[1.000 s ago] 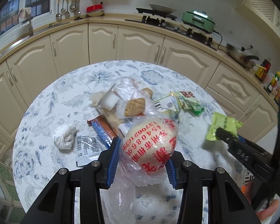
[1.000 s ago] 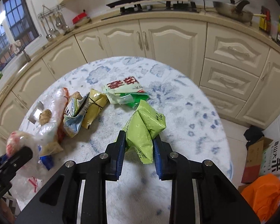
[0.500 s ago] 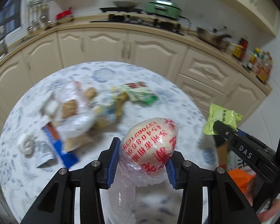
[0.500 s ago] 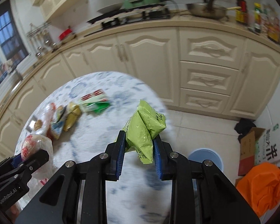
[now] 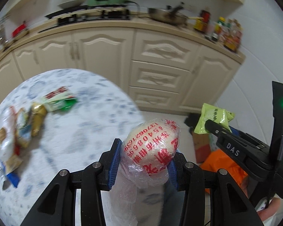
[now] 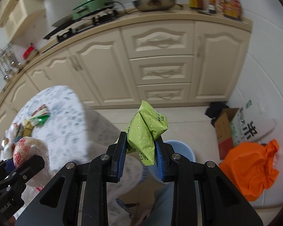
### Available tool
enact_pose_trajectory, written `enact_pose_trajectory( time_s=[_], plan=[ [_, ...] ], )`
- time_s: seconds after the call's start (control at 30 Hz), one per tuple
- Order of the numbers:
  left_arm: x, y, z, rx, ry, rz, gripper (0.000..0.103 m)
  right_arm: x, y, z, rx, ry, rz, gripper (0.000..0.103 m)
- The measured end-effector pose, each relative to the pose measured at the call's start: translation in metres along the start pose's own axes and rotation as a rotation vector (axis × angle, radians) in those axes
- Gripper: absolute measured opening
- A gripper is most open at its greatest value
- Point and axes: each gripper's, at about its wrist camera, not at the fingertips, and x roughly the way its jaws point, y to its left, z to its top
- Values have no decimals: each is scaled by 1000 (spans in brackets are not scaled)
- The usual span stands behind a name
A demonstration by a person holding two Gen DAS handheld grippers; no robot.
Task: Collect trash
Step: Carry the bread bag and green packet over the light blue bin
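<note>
1. My left hand-held gripper [image 5: 144,162] is clamped on a clear plastic bag [image 5: 151,150] with red printing, a pale round lump inside; it sits lower centre of the left wrist view.
2. My right hand-held gripper [image 6: 141,154] is clenched on a crumpled green snack packet [image 6: 147,130], at the centre of the right wrist view, over the floor.
3. A blue bin [image 6: 181,150] shows just behind that packet, partly hidden.
4. The round, blue-patterned surface [image 5: 75,131] fills the left of the left wrist view; blurred wrappers [image 5: 35,116] lie at its left edge.
5. An orange bag [image 6: 254,169] and a cardboard box [image 6: 224,130] sit on the floor at the right.
</note>
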Motion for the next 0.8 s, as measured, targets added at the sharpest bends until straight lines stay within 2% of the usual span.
enact_pose_trajectory(
  time_s=[0.23, 0.4, 0.8],
  plan=[
    [47, -42, 18, 71, 61, -46, 41, 4, -47, 1, 53, 3, -89, 30],
    [82, -58, 30, 76, 112, -63, 41, 15, -72, 2, 79, 25, -129, 30],
    [161, -101, 56, 125, 205, -51, 41, 49, -124, 1, 156, 95, -184, 30]
  ],
)
